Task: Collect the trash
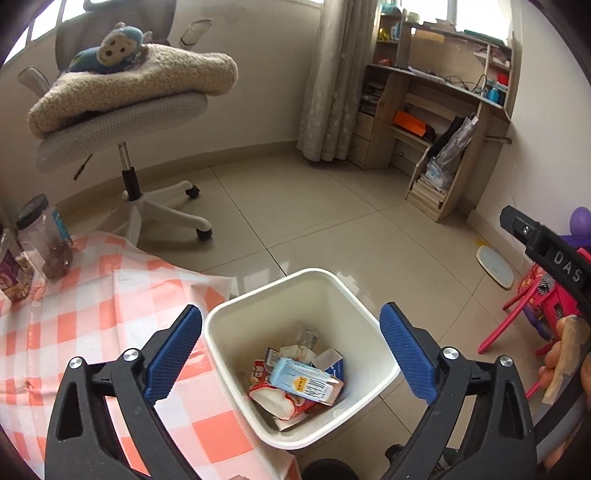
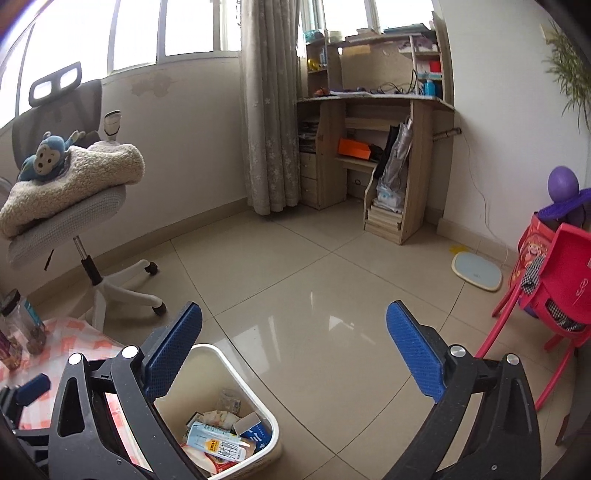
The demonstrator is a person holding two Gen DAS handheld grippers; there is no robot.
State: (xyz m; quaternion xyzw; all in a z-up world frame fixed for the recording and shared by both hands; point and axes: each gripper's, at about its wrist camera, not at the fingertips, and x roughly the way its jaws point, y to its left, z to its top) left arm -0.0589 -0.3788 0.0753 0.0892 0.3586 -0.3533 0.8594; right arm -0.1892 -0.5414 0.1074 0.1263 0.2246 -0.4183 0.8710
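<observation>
Beige tile floor (image 2: 295,288); checked cloth (image 1: 92,332) beside bin (image 1: 369,317). Right view adds windows (image 2: 184,26). My left gripper (image 1: 291,354) and right gripper (image 2: 293,350): released, empty.

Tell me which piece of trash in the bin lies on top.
The light blue carton in the white bin: it rests over the red-and-white wrapper; the others are partly buried.

Room surroundings, non-task items.
An office chair (image 2: 74,206) is seen left, with a folded fleece blanket (image 2: 74,181) on its seat and a blue monkey plush (image 2: 44,157) on top. A wooden desk unit (image 2: 373,147) is placed by the curtain (image 2: 267,122). A bathroom scale (image 2: 476,271) lies on the tiled floor (image 2: 295,280) near a red child's chair (image 2: 554,288). A checked tablecloth (image 1: 92,314) bears a jar (image 1: 46,236).
</observation>
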